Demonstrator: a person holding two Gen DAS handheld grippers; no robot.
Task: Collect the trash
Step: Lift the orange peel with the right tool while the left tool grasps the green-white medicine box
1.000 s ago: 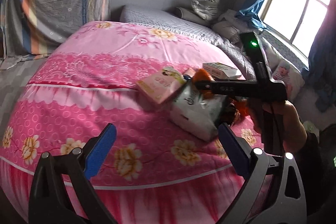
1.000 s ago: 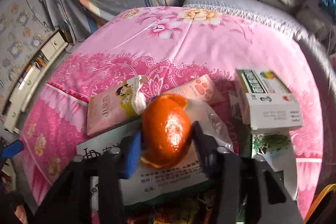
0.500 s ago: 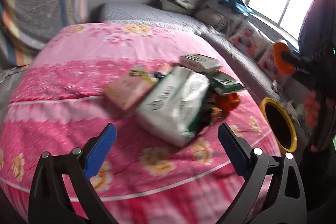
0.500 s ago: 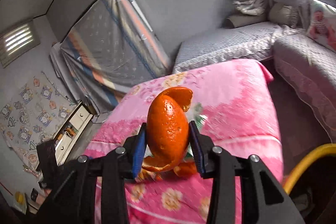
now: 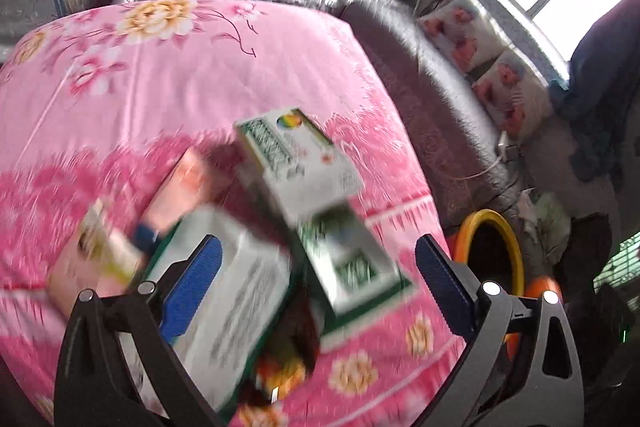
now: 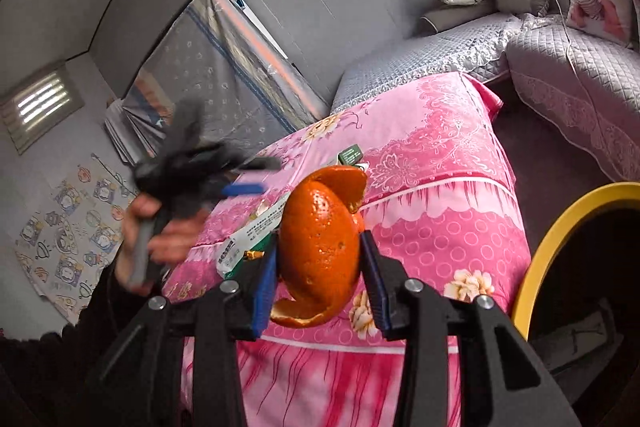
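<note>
Two tools show here, each held by the person. The right tool (image 6: pixel 320 267) is clamped on an orange peel (image 6: pixel 320 239), its blue pads pressing the peel's two sides; the peel stands upright between them, with a curl of rind at the top and a loose flap hanging below. Just to its right lies the yellow rim of a bin (image 6: pixel 560 239), dark inside, standing on the floor beside the bed (image 6: pixel 440 155). The peel is held in the air near the bed's corner, beside the bin and not over its opening.

The left tool (image 5: pixel 318 279) has its fingers spread wide apart with nothing between them, and it hovers above the pile of trash on the pink flowered bedspread. Under it lie a white and green packet (image 5: pixel 236 303), a white box with green print (image 5: pixel 296 163) that sits tilted across a green-edged carton (image 5: pixel 352 267), and a pink packet (image 5: pixel 180 187) further left. This view is blurred, so printed details cannot be read. The same bin (image 5: pixel 516 259) appears at the right past the bed's edge.

From the right wrist, the left tool (image 6: pixel 244 179) appears blurred in the person's hand (image 6: pixel 160 239) over the bed. Grey quilted cushions (image 6: pixel 580 67) line the far side.
</note>
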